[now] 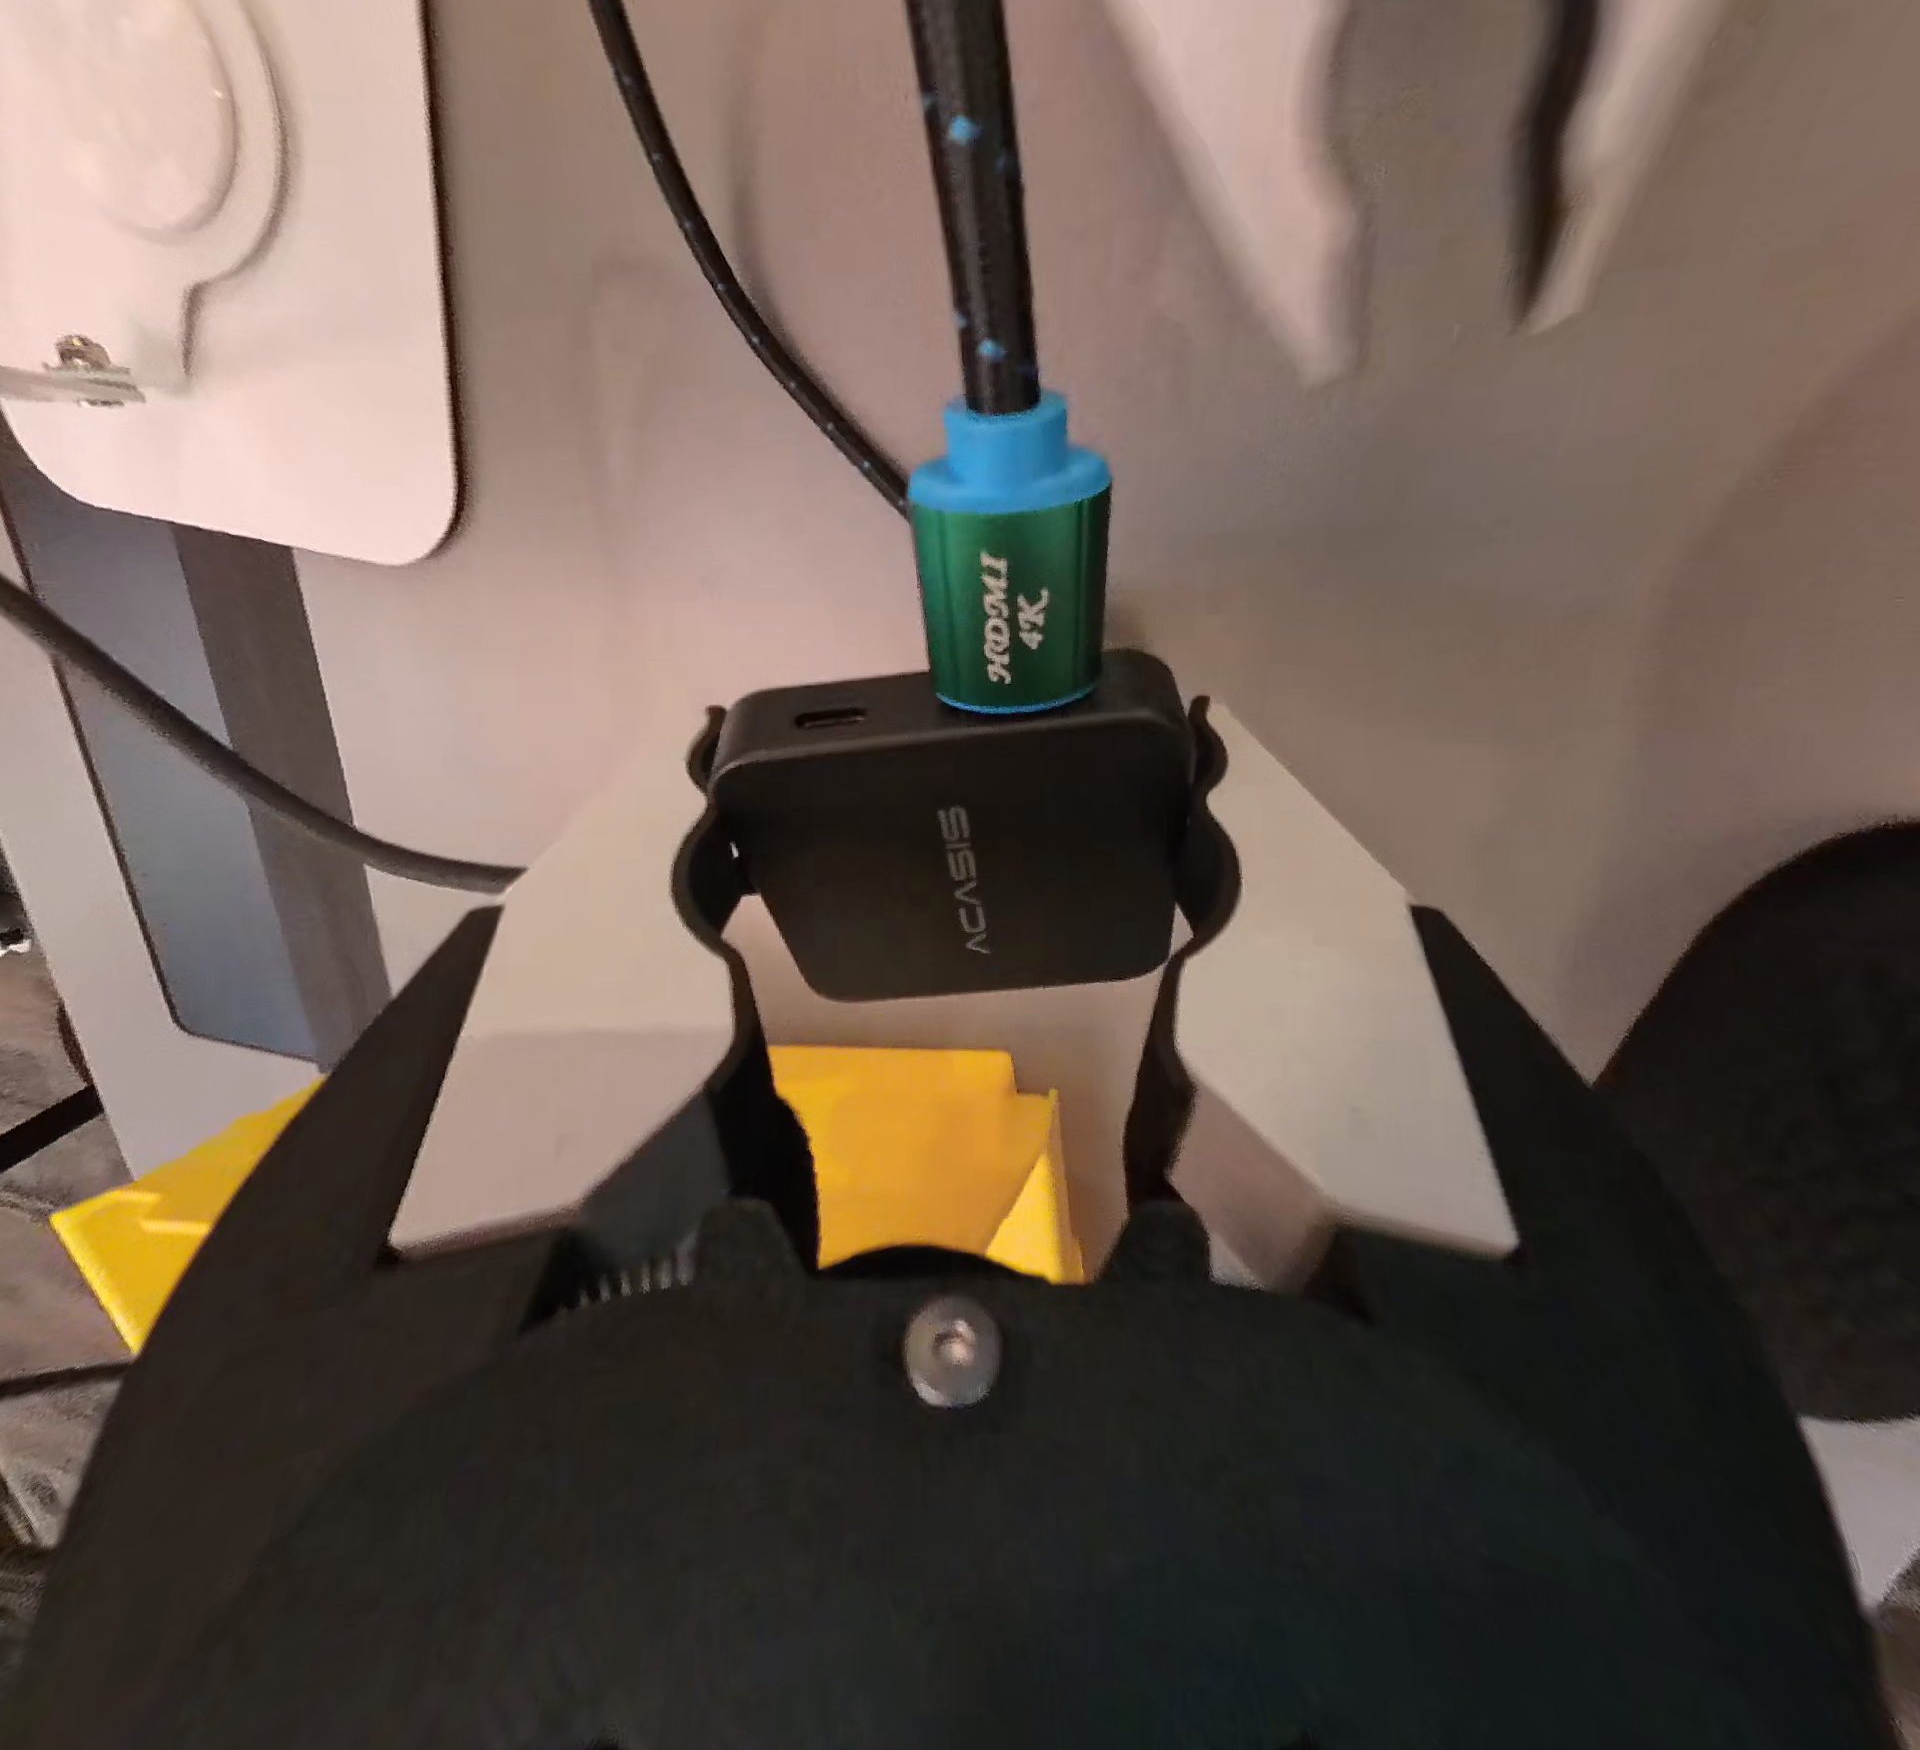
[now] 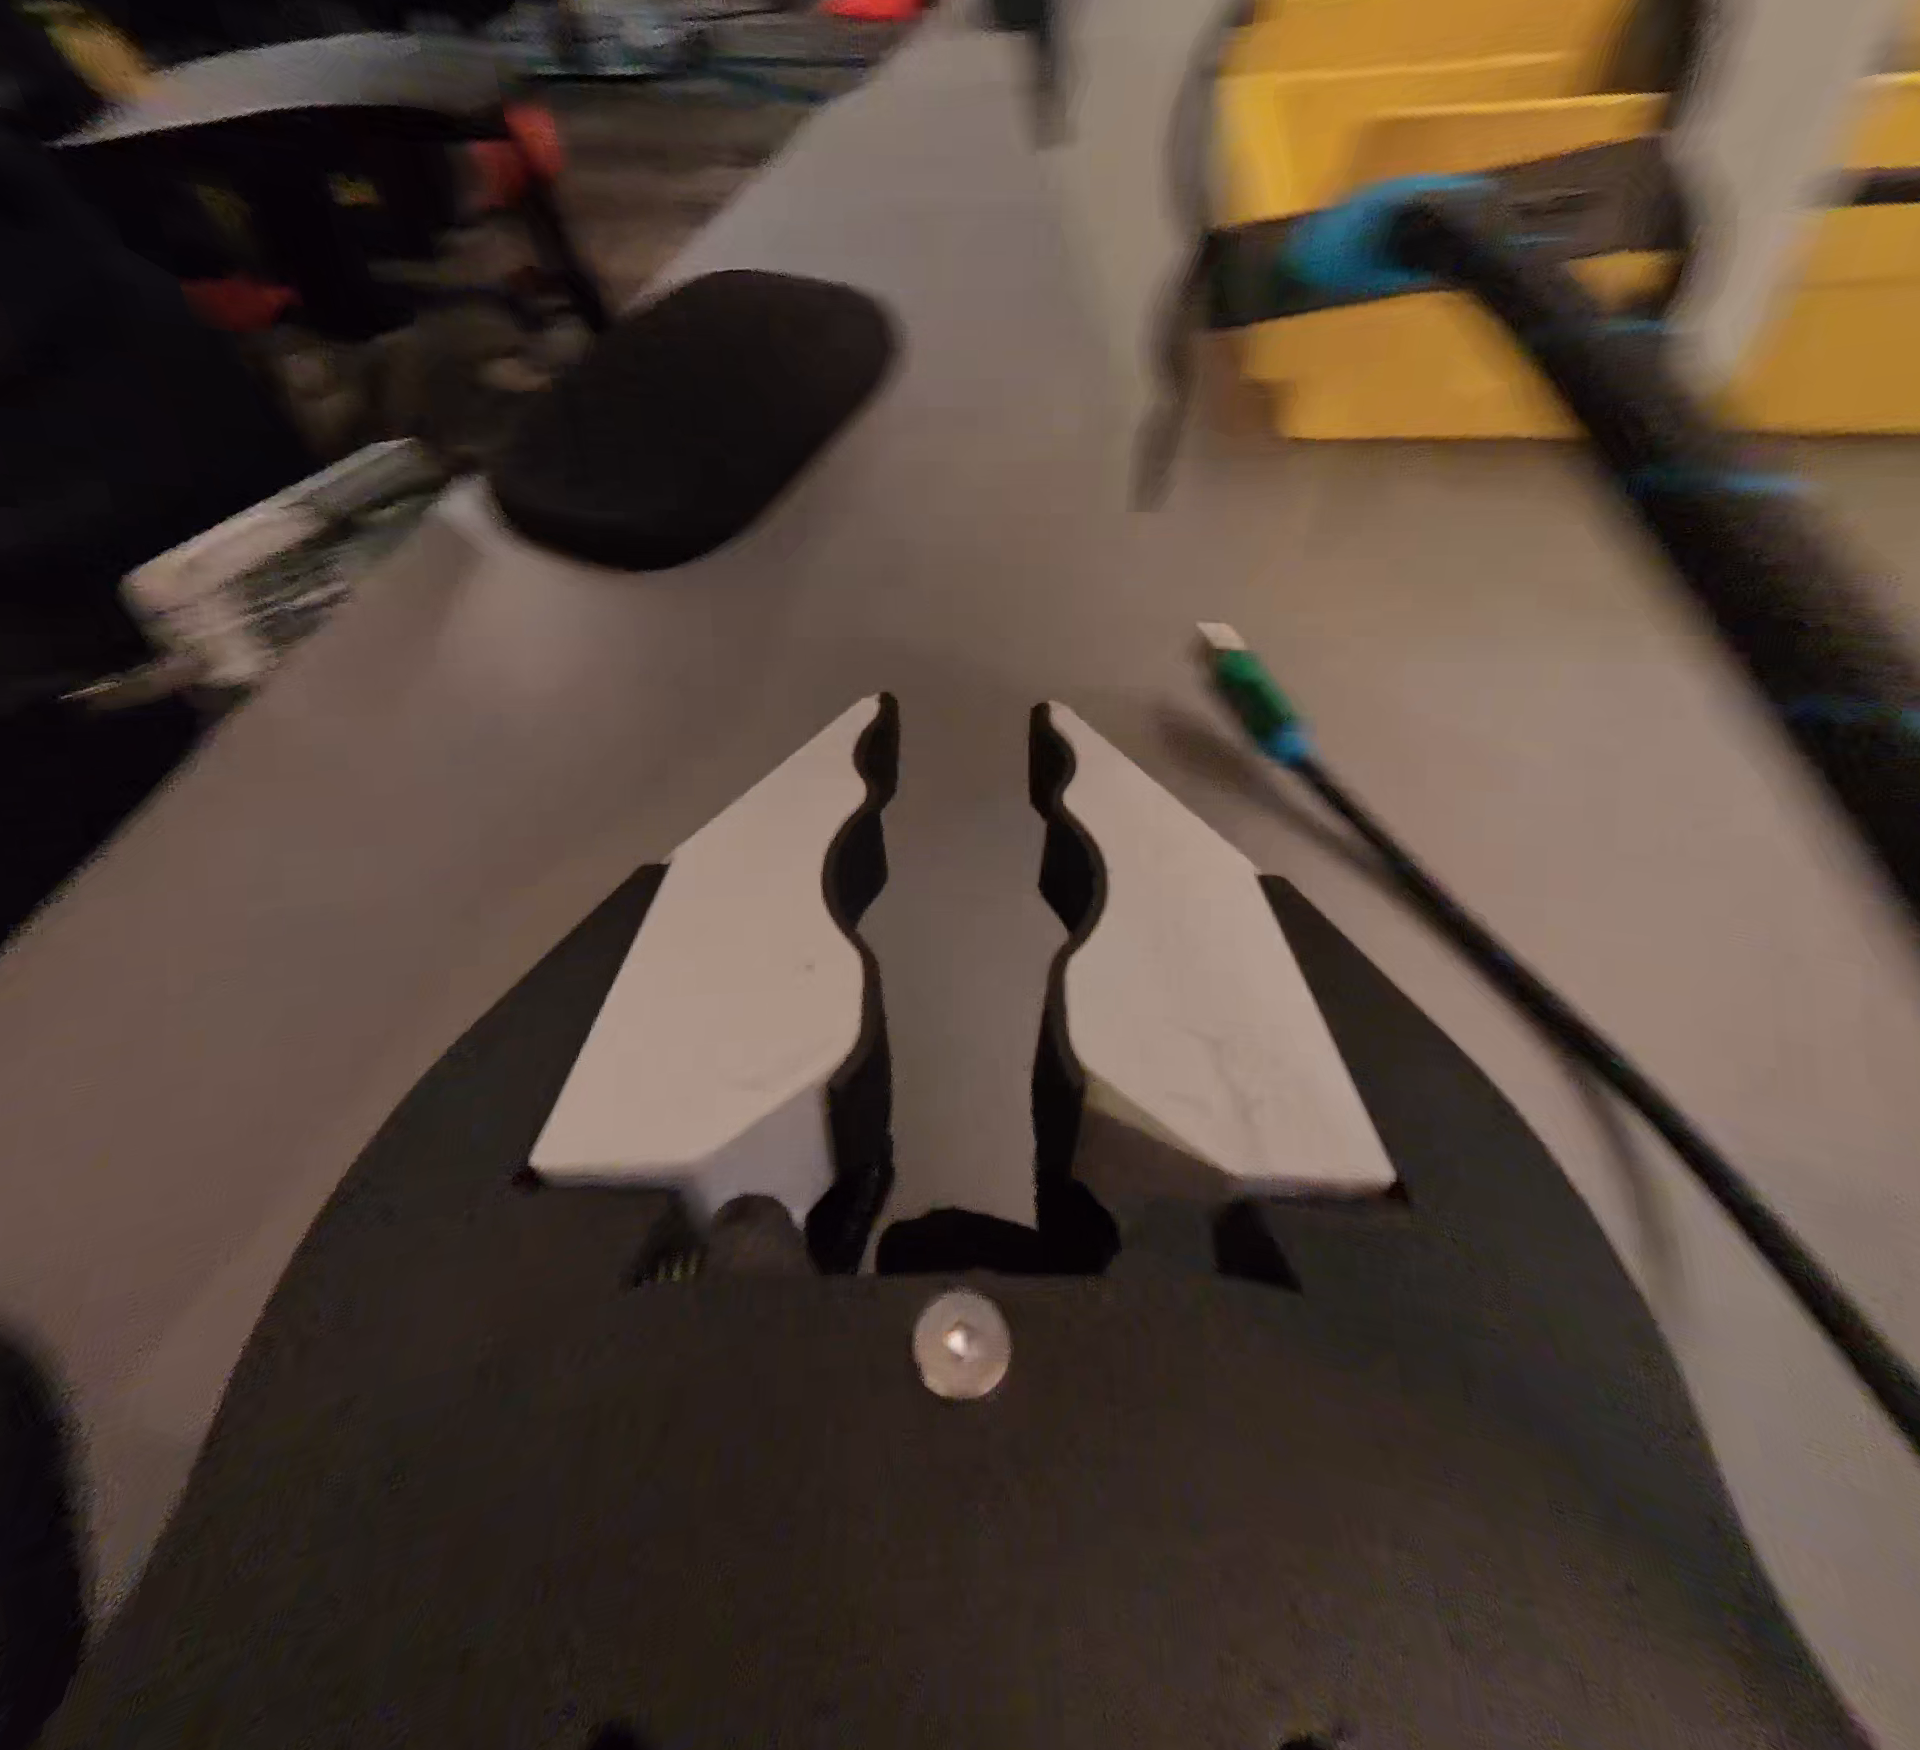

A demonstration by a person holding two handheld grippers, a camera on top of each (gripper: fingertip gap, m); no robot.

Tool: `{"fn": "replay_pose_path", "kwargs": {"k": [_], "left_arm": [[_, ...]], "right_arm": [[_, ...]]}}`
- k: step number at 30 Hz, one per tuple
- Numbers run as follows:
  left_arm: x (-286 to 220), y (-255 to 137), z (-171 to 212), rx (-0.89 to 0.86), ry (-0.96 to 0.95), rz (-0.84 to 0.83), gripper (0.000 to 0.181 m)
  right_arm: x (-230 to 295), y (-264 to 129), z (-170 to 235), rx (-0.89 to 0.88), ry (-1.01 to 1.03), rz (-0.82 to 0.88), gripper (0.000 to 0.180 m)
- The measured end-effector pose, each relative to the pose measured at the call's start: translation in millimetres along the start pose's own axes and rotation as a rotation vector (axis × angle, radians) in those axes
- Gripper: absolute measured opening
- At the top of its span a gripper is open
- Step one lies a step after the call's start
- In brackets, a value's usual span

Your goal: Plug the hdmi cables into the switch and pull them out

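Note:
My left gripper (image 1: 956,724) is shut on the black switch (image 1: 966,869) and holds it by its two sides above the table. A green HDMI plug with a blue collar (image 1: 1003,599) is seated in the switch's far edge, and its black braided cable (image 1: 966,142) runs away upward. A small port (image 1: 828,720) beside the plug is empty. My right gripper (image 2: 963,713) is open and empty, low over the grey table (image 2: 520,765). A second green plug (image 2: 1252,698) lies loose on the table just right of its fingertips. The held switch (image 2: 1558,209) shows blurred at the upper right.
Yellow bins (image 2: 1455,142) stand behind the table, also visible below the switch (image 1: 914,1139). A black oval pad (image 2: 696,422) lies on the table at the far left. A white flat plate (image 1: 208,142) and a thin black cable (image 1: 260,807) are to the switch's left.

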State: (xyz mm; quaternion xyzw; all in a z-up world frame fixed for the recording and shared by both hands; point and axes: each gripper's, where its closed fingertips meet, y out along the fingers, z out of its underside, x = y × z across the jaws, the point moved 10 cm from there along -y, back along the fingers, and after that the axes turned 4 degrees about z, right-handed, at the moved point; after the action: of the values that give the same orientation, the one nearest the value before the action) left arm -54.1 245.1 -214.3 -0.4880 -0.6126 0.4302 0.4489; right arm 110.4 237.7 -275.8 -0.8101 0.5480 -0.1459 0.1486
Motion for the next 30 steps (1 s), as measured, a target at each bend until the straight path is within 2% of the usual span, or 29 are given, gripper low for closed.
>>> {"fn": "replay_pose_path", "kwargs": {"k": [3, 5, 8, 12, 14, 16, 21, 26, 30], "left_arm": [[-1.0, 1.6, 8.1, 0.047, 0.003, 0.049, 0.084], [-2.8, 5.1, 10.4, 0.077, 0.015, 0.076, 0.084], [-6.7, 12.6, 11.0, 0.126, 0.037, 0.109, 0.084], [-11.4, 23.0, 7.5, 0.155, 0.061, 0.138, 0.084], [-13.5, 27.9, 5.0, 0.170, 0.079, 0.152, 0.083], [-14.6, 31.0, 1.5, 0.177, 0.092, 0.158, 0.083], [-14.4, 29.9, -9.2, 0.153, 0.113, 0.153, 0.083], [-12.8, 28.1, -10.7, 0.133, 0.100, 0.134, 0.082], [-12.4, 27.1, -9.3, 0.114, 0.093, 0.109, 0.082]], "right_arm": [[27.1, 1.8, -9.6, -0.053, -0.083, -0.232, 0.014], [37.4, -3.6, -24.6, -0.151, -0.133, -0.275, 0.012], [37.4, -21.8, -47.2, -0.317, -0.192, -0.157, 0.016], [29.5, -50.7, -63.2, -0.415, -0.262, 0.156, 0.025], [22.6, -54.8, -61.1, -0.362, -0.302, 0.322, 0.029], [17.7, -47.3, -53.1, -0.242, -0.348, 0.392, 0.032], [9.3, -17.1, -35.2, -0.067, -0.334, 0.373, 0.036], [1.0, -10.1, -27.5, -0.083, -0.254, 0.360, 0.029], [-0.8, -9.7, -27.5, -0.072, -0.287, 0.404, 0.029]]}}
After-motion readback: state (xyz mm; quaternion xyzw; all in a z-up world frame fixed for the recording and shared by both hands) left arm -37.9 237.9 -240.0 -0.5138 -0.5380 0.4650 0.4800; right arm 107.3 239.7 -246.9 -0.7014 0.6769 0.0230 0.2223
